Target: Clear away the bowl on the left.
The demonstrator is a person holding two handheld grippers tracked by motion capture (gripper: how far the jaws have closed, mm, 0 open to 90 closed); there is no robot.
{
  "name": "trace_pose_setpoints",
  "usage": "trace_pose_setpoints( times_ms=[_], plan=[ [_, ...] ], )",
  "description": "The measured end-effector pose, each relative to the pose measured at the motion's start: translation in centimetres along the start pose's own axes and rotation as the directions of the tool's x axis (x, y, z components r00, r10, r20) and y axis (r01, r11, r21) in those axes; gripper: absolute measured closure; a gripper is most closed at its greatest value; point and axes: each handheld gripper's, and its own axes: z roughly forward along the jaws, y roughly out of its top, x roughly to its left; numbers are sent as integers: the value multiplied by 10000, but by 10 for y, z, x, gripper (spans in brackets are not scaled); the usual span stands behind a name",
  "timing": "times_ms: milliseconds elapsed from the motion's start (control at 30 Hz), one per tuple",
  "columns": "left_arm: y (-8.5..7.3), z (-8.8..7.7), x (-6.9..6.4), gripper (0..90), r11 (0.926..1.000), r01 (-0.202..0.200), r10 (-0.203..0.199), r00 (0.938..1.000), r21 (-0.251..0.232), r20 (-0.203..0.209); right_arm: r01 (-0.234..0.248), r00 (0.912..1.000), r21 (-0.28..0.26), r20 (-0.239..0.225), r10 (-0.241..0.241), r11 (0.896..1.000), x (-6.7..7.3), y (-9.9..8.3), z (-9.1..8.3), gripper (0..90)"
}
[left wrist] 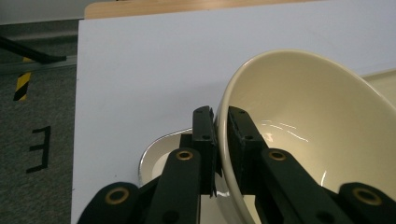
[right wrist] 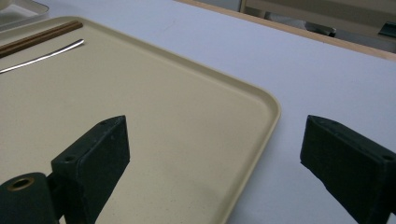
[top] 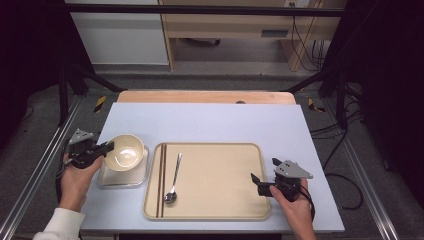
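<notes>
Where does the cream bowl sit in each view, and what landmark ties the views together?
High view: the cream bowl is left of centre, tilted over the small square plate, its rim clamped by the left tool.
Left gripper view: right half, rim between the jaws.
Right gripper view: no bowl.
Shared landmark: the beige tray.

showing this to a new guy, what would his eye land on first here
Likely the cream bowl at the table's left, tilted over a small silver tray, its rim pinched by the left tongs. Next, the big beige tray in the middle, with dark chopsticks and a spoon along its left side. The right tongs gape open over its right edge.
</notes>
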Motion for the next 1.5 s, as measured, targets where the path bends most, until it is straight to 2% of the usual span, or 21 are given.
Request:
trace_pose_setpoints(
  times_ms=[133,300,467,567,600,800,833,867,900,933,967,1000,1100,1133,1167,1200,1233,1267,1367,1400,1500],
  plan=[
    [6,-5,-8,822,9998,-110,114,9997,-179,222,-15,10000,-27,27,15,10000,0,0,-1,85],
    [18,-11,-25,822,9982,-516,532,9971,-312,549,10,10000,-39,-1,-10,10000,0,1,-1,84],
    [25,-12,-37,822,9981,-452,493,9937,-427,1002,5,10000,-65,29,-5,10000,-1,1,-1,84],
    [29,-11,-50,822,9968,-607,674,9880,-518,1393,-28,10000,-100,53,29,9999,-1,1,-3,84],
    [29,-11,-50,822,9968,-607,674,9880,-518,1393,-28,10000,-100,53,29,9999,-1,1,-3,84],
    [33,-3,-71,822,9958,-812,875,9794,-413,1820,-40,10000,-106,59,41,9999,-2,1,-3,84],
    [33,1,-80,822,9958,-832,889,9765,-374,1963,-32,10000,-93,50,33,10000,-2,1,-3,84],
    [33,1,-80,822,9958,-832,889,9765,-374,1963,-32,10000,-93,50,33,10000,-2,1,-3,84],
    [33,5,-87,822,9955,-890,940,9732,-331,2098,-41,10000,-103,45,41,9999,-2,1,-3,84],
    [33,5,-87,822,9955,-890,940,9732,-331,2098,-41,10000,-103,45,41,9999,-2,1,-3,84],
    [32,10,-98,822,9946,-1005,1040,9681,-271,2280,-76,10000,-123,45,76,9999,-2,1,-4,84],
    [32,10,-98,822,9946,-1005,1040,9681,-271,2280,-76,10000,-123,45,76,9999,-2,1,-4,84],
    [30,21,-116,822,9927,-1201,1175,9575,-63,2633,-76,10000,-103,52,76,9999,-2,1,-4,84],
    [30,21,-116,822,9927,-1201,1175,9575,-63,2633,-76,10000,-103,52,76,9999,-2,1,-4,84],
    [29,27,-127,822,9908,-1351,1286,9524,44,2763,-61,10000,-100,38,61,9999,-2,1,-4,84],
    [29,27,-127,821,9908,-1351,1286,9524,44,2763,-61,10000,-100,38,61,9999,-2,1,-4,84],
    [28,33,-137,821,9896,-1431,1322,9461,155,2955,-64,10000,-105,37,65,9999,-2,1,-4,84],
    [28,33,-137,822,9896,-1431,1322,9461,155,2955,-64,10000,-105,37,65,9999,-2,1,-4,84],
    [24,42,-153,822,9869,-1589,1415,9377,295,3172,-80,10000,-92,53,80,9999,-3,0,-4,84],
    [24,42,-153,822,9869,-1589,1415,9377,295,3172,-80,10000,-92,53,80,9999,-3,0,-4,84],
    [20,50,-165,821,9828,-1782,1520,9302,489,3342,-112,9999,-102,60,113,9999,-3,0,-4,84]
  ],
)
